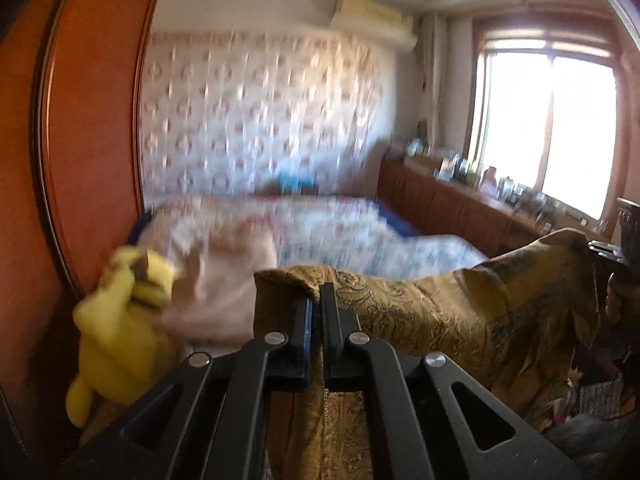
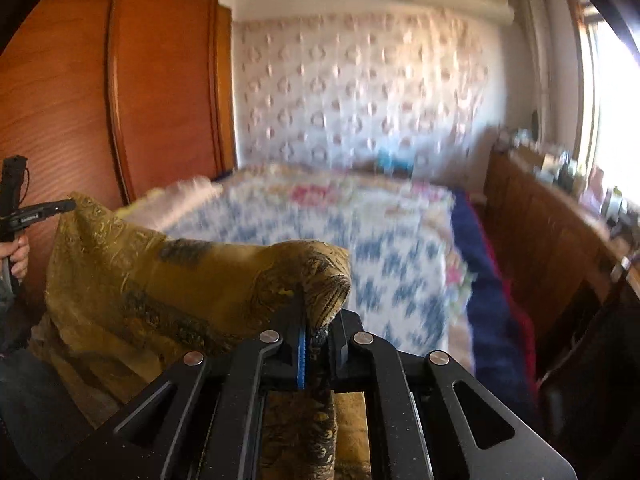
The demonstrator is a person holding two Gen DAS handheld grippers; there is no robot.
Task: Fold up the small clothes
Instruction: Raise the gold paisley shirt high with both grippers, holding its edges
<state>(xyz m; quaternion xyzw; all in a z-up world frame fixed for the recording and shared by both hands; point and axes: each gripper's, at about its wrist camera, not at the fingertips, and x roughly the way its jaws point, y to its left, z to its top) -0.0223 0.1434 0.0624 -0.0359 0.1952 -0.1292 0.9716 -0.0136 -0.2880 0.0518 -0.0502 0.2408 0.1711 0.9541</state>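
A golden-brown patterned cloth [image 1: 420,308] hangs in the air, stretched between both grippers. In the left wrist view my left gripper [image 1: 318,300] is shut on one bunched corner of it. From there the fabric runs right and rises to its far corner. In the right wrist view my right gripper [image 2: 318,320] is shut on the other corner of the cloth [image 2: 160,280], which is rolled over the fingertips. At the left edge of that view the left gripper [image 2: 66,205] pinches the opposite corner, with a hand [image 2: 18,256] on its handle. The cloth's lower part hangs out of sight.
A bed with a blue-and-white floral cover [image 2: 360,240] lies ahead. A yellow plush toy [image 1: 120,340] and a pale pink pillow [image 1: 224,280] sit at its near left. An orange wooden wardrobe [image 2: 140,80] stands left, and a cluttered wooden cabinet [image 1: 460,200] under the window right.
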